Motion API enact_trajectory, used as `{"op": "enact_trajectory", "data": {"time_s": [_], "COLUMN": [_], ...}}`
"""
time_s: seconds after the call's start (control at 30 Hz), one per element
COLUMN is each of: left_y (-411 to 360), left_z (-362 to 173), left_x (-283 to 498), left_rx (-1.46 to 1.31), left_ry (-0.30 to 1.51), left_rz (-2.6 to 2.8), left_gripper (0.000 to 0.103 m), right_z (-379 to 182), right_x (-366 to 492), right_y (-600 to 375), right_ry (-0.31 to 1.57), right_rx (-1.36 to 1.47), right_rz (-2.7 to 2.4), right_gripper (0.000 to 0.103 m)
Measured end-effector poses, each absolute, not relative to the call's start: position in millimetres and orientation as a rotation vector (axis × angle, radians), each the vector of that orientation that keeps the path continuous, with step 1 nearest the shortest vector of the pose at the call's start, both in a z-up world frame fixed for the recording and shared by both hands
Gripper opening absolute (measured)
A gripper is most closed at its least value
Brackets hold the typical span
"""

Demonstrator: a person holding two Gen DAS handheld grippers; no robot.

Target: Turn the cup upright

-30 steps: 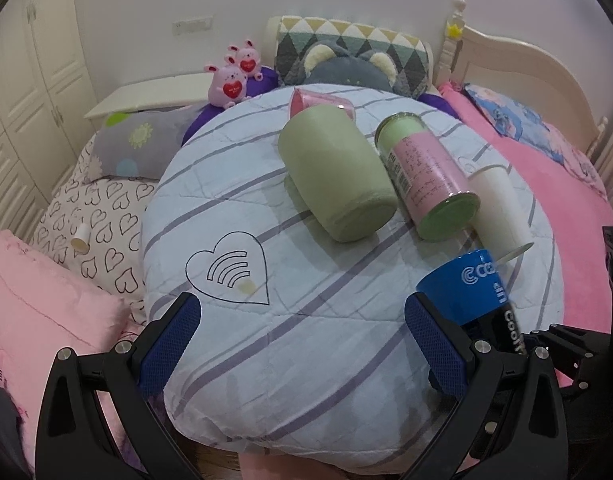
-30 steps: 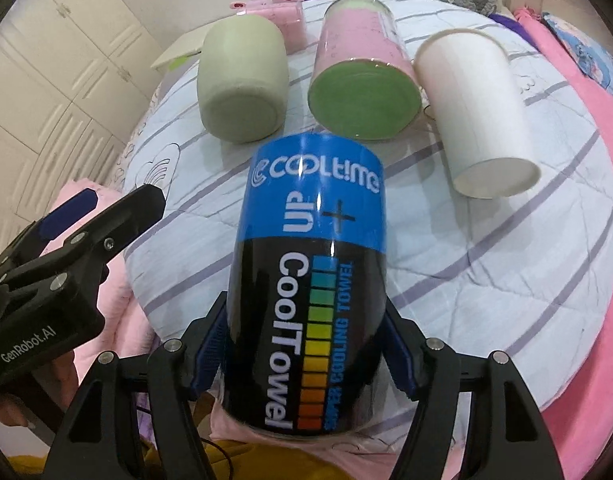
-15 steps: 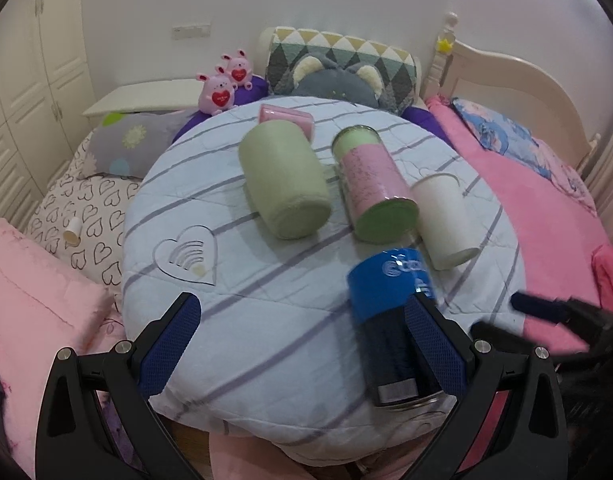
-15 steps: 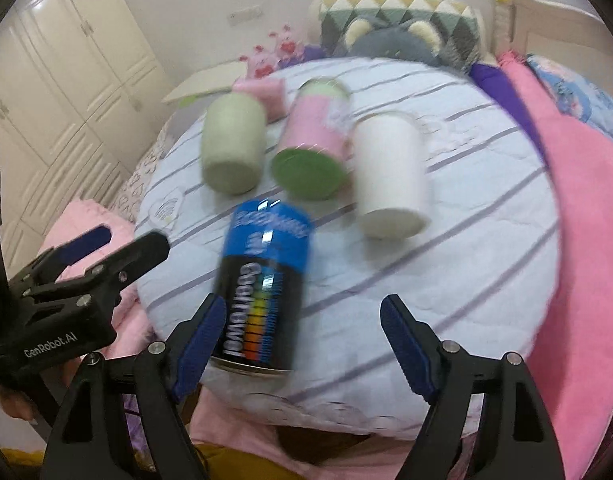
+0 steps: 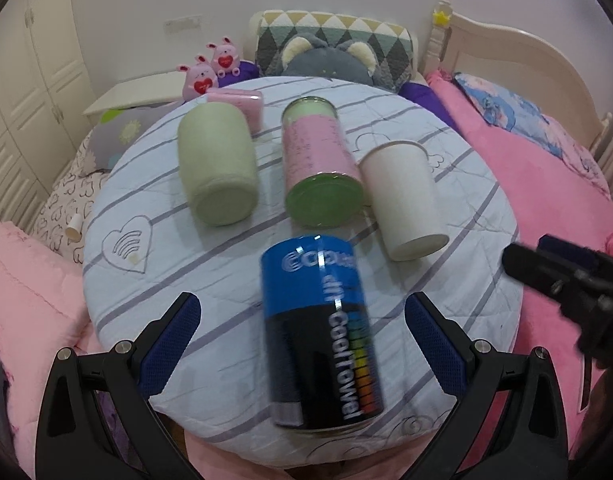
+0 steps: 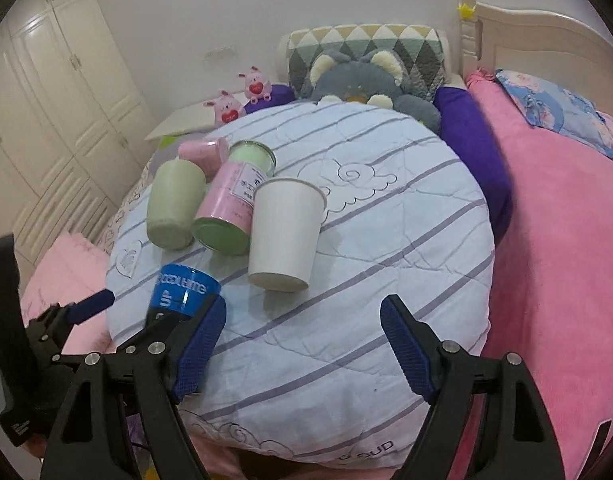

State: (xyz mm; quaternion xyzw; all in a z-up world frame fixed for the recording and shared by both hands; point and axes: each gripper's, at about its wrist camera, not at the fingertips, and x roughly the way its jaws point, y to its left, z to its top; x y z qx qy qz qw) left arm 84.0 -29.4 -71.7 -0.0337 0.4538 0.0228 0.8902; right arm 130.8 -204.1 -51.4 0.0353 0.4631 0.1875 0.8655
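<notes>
A blue and black "CoolTowel" can (image 5: 320, 332) lies on its side at the near edge of the round quilted cushion (image 5: 210, 280), between the open fingers of my left gripper (image 5: 302, 344). Behind it a green cup (image 5: 216, 164), a pink and green can (image 5: 320, 164) and a white paper cup (image 5: 402, 196) lie on their sides in a row. My right gripper (image 6: 302, 344) is open and empty over the cushion's (image 6: 386, 280) near right part. The white cup (image 6: 284, 228) lies ahead of it, the blue can (image 6: 182, 290) to its left.
A pink box (image 5: 238, 100) lies behind the green cup. Pink pig toys (image 5: 210, 68), a grey bear plush (image 5: 330, 62) and a patterned pillow (image 5: 334, 32) sit at the back. Pink bedding (image 6: 566, 240) lies to the right, white wardrobes (image 6: 46, 100) to the left.
My right gripper let go of the blue can and pulled back to the right. The can now lies on the cushion. My left gripper moved right, so the can sits between its fingers.
</notes>
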Motion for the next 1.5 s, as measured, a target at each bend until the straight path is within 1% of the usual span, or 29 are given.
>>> {"op": "enact_trajectory", "data": {"time_s": [0.2, 0.67, 0.73, 0.8, 0.83, 0.87, 1.13, 1.5], "left_y": [-37.7, -20.5, -19.9, -19.1, -18.1, -16.9, -13.4, -18.4], "left_z": [-77.3, -100.9, -103.8, -106.5, -108.9, -111.9, -110.4, -87.7], "left_x": [91.6, 103.9, 105.9, 108.8, 111.0, 112.1, 109.4, 109.3], "left_rx": [-0.056, -0.118, -0.127, -0.142, -0.161, -0.187, -0.257, -0.221], "left_ry": [0.96, 1.042, 1.056, 1.071, 1.076, 1.084, 1.065, 0.968], "left_rz": [0.074, 0.119, 0.11, 0.101, 0.085, 0.057, 0.026, 0.039], "left_gripper": [0.103, 0.103, 0.099, 0.086, 0.082, 0.07, 0.069, 0.069], "right_z": [-67.5, -82.3, -85.1, -87.8, -89.4, -90.7, -93.5, -93.2], "right_x": [141.3, 153.5, 155.7, 156.7, 157.0, 157.2, 156.6, 155.8], "right_y": [-216.3, -231.9, -229.6, -226.2, -224.4, -222.8, -219.1, -224.9], "right_ry": [1.026, 1.061, 1.072, 1.083, 1.088, 1.092, 1.1, 1.102], "right_rx": [0.121, 0.179, 0.174, 0.172, 0.169, 0.166, 0.172, 0.187], "right_rz": [0.445, 0.43, 0.436, 0.444, 0.451, 0.457, 0.47, 0.464], "right_gripper": [0.081, 0.081, 0.081, 0.081, 0.081, 0.081, 0.081, 0.081]}}
